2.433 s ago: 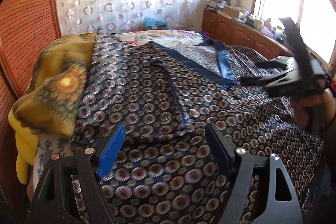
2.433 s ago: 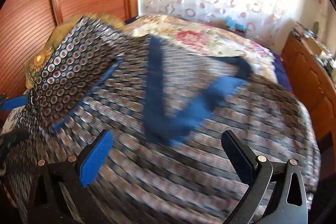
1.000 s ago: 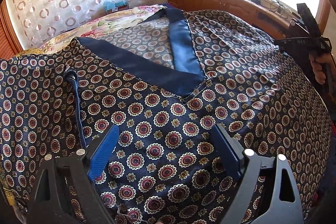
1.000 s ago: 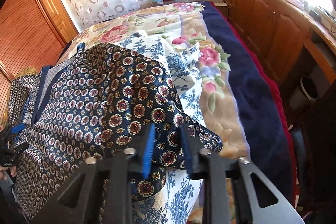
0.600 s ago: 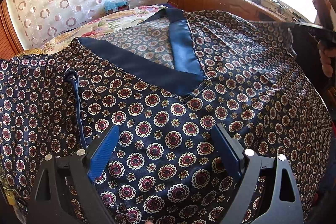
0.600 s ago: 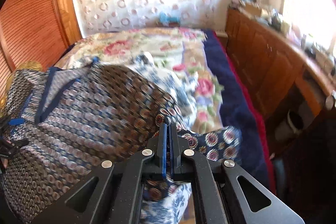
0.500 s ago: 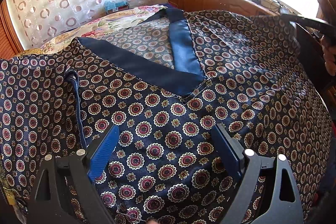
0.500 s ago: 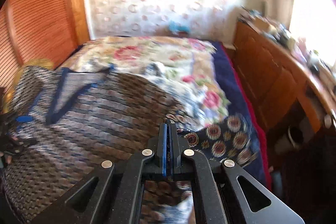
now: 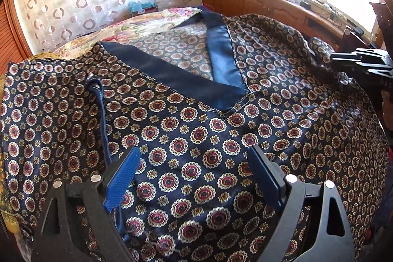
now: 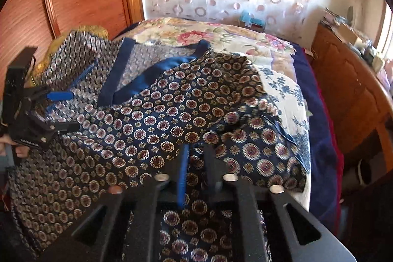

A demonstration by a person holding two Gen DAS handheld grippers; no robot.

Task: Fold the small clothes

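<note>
1. Left gripper (image 9: 194, 178): spread wide, blue pads hovering over the navy satin garment with red-and-gold medallion print (image 9: 196, 134), nothing pinched. Cloth lies directly beneath and ahead of the fingers, spread flat across the bed.
2. Ahead and slightly left of those fingers: a narrow blue belt strip (image 9: 100, 102) running along the cloth. Could snag on a pad if lowered carelessly.
3. Further ahead: the plain dark-blue V-shaped collar band (image 9: 176, 80), lying open, with the floral bedspread (image 9: 137, 26) beyond it.
4. Right gripper (image 10: 196, 171): jaws have just been opening, now slightly apart, with a bunched fold of the medallion cloth (image 10: 172, 114) draped between and over the fingers. Pads look slack on it rather than pinching.
5. Right of that gripper: a loose flap of the garment trailing over a white cloth with blue flowers (image 10: 285, 87), near the bed's edge.
6. Risks, judged from here:
   - Slippery satin sliding off toward the bed's edge once released.
   - Fold landing crooked, since nothing on the left pins the body.
   - Cloth catching on the right fingers on withdrawal, dragging the fold open.
</note>
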